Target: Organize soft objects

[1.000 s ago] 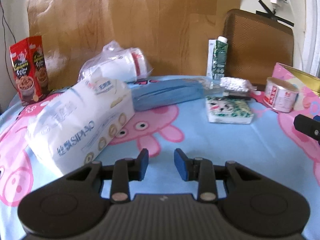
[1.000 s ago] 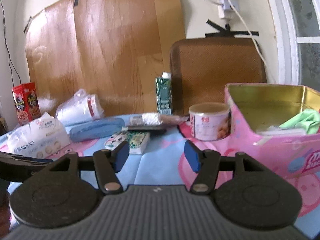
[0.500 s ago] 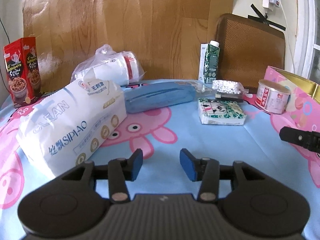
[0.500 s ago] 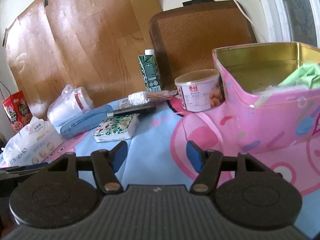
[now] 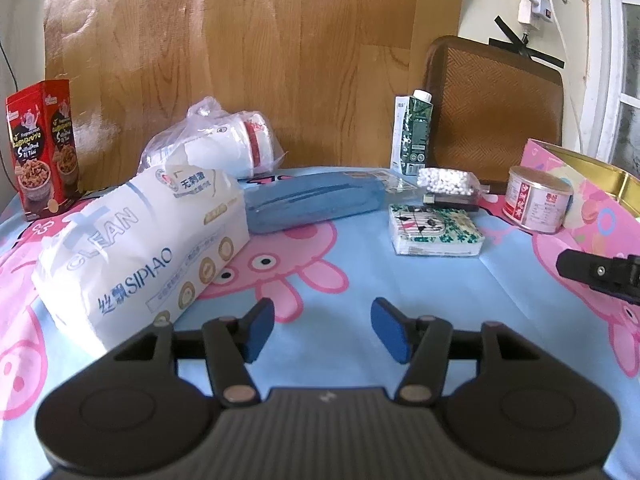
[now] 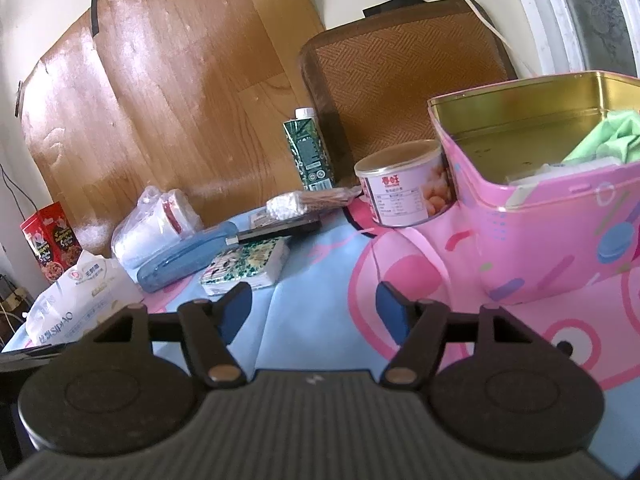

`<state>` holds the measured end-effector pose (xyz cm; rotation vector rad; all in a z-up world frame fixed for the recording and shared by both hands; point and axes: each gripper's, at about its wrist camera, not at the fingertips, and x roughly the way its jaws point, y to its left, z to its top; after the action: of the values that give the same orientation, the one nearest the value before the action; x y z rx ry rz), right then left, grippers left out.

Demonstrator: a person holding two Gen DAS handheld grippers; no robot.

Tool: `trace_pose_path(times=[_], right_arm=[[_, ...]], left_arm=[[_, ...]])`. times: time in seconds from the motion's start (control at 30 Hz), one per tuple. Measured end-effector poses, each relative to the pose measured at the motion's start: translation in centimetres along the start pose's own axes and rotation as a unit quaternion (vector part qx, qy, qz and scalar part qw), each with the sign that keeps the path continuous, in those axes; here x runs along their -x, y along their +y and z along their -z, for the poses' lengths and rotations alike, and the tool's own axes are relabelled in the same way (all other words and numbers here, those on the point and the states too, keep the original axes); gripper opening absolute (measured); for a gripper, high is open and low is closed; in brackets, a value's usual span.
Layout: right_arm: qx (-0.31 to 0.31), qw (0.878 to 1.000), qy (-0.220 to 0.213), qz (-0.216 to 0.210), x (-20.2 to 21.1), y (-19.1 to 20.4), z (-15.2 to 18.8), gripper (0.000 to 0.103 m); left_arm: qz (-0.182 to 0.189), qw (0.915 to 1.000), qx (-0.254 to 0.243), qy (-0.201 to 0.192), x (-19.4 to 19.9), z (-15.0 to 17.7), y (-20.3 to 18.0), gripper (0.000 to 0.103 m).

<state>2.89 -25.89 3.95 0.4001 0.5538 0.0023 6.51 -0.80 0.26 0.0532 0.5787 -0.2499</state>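
A: What is on the table, from the left side?

B: On the tablecloth [image 5: 420, 288] with pink pigs, at the far left, a red snack box [image 5: 42, 148] stands upright near the wall. Next is a big white pack of tissues [image 5: 140, 252], lying on its side. Behind it is a clear bag with white rolls [image 5: 216, 146]. A blue pouch [image 5: 316, 200] lies just beside the tissues, toward the middle.

A: And then?

B: A small napkin pack [image 5: 436, 230] with a green pattern lies flat, apart from the pouch. Behind it are a bag of cotton swabs [image 5: 446, 180] and a green carton [image 5: 414, 134], upright. Further right is a round can [image 5: 538, 204], touching or just beside the pink tin box [image 6: 560, 224]. In the box I see a green cloth [image 6: 608, 140] and something white.

A: How are the tools?

B: The left gripper [image 5: 322, 330] hovers over bare cloth just beside the tissues; its jaws are opening and nothing is between them. The right gripper [image 6: 314, 312] is near the napkin pack and the tin box; its jaws are opening too, also empty.
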Motion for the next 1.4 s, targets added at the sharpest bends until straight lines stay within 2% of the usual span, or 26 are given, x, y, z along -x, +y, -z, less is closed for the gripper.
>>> trace_pose_path(times=[0.17, 0.27, 0.37, 0.47, 0.57, 0.6, 0.63, 0.67, 0.7, 0.77, 0.87, 0.93, 1.03, 1.17, 1.27, 1.3, 1.37, 1.4], right_arm=[[0.025, 1.000, 0.017, -0.005, -0.9, 0.6, -0.3, 0.070], [0.069, 0.998, -0.001, -0.003, -2.3, 1.9, -1.6, 0.070], [0.106, 0.994, -0.016, -0.004, -5.4, 3.8, -4.2, 0.068], [0.141, 0.990, 0.020, 0.008, -10.3, 5.3, -6.6, 0.065], [0.181, 0.980, 0.071, 0.039, -15.2, 6.0, -7.7, 0.061], [0.194, 0.976, 0.086, 0.047, -16.4, 6.1, -7.7, 0.055], [0.206, 0.972, 0.102, 0.053, -17.3, 6.1, -7.6, 0.045], [0.218, 0.969, 0.105, 0.058, -17.8, 6.2, -7.5, 0.043], [0.232, 0.966, 0.100, 0.061, -17.8, 6.4, -7.3, 0.036], [0.247, 0.963, 0.093, 0.060, -16.7, 6.4, -6.9, 0.031], [0.246, 0.966, 0.064, 0.045, -14.1, 6.4, -6.7, 0.029], [0.255, 0.966, 0.033, 0.035, -11.4, 6.8, -6.4, 0.029], [0.250, 0.968, 0.006, -0.007, -6.0, 6.4, -5.3, 0.029], [0.273, 0.960, 0.016, -0.053, 0.2, 5.8, -1.8, 0.030], [0.298, 0.952, 0.035, -0.067, 3.1, 5.7, 1.1, 0.031], [0.303, 0.950, 0.039, -0.066, 3.8, 5.6, 1.8, 0.033], [0.315, 0.947, 0.037, -0.053, 4.6, 5.6, 3.1, 0.046], [0.319, 0.946, 0.033, -0.047, 4.9, 5.5, 3.5, 0.059]], left_arm=[[0.004, 1.0000, 0.008, 0.000, 0.0, 0.0, 0.3, 0.055], [0.006, 0.9999, 0.015, 0.000, 0.0, 0.0, 0.4, 0.055], [0.005, 0.9999, 0.016, -0.005, 0.2, 0.0, 0.4, 0.056], [0.006, 0.9998, 0.017, -0.008, 0.3, 0.0, 0.4, 0.056], [0.008, 0.9997, 0.024, -0.008, 0.2, -0.1, 0.7, 0.056], [0.009, 0.9996, 0.026, -0.008, 0.2, -0.1, 0.7, 0.056], [0.009, 0.9995, 0.028, -0.007, 0.2, -0.1, 0.8, 0.056], [0.010, 0.9995, 0.030, -0.007, 0.2, -0.1, 0.9, 0.056], [0.011, 0.9994, 0.031, -0.007, 0.2, -0.1, 0.9, 0.056], [0.013, 0.9994, 0.033, -0.006, 0.2, -0.1, 1.0, 0.056], [0.015, 0.9993, 0.034, -0.006, 0.1, -0.1, 1.0, 0.056], [0.016, 0.9992, 0.036, -0.006, 0.1, -0.1, 1.1, 0.057], [0.017, 0.9989, 0.043, -0.006, 0.1, -0.1, 1.3, 0.058], [0.022, 0.9985, 0.049, -0.002, 0.0, -0.2, 1.4, 0.059], [0.028, 0.9984, 0.049, 0.006, -0.1, -0.2, 1.5, 0.059], [0.032, 0.9982, 0.048, 0.011, -0.2, -0.2, 1.5, 0.059], [0.041, 0.9979, 0.045, 0.021, -0.4, -0.2, 1.3, 0.059], [0.040, 0.9981, 0.043, 0.021, -0.3, -0.2, 1.2, 0.059]])
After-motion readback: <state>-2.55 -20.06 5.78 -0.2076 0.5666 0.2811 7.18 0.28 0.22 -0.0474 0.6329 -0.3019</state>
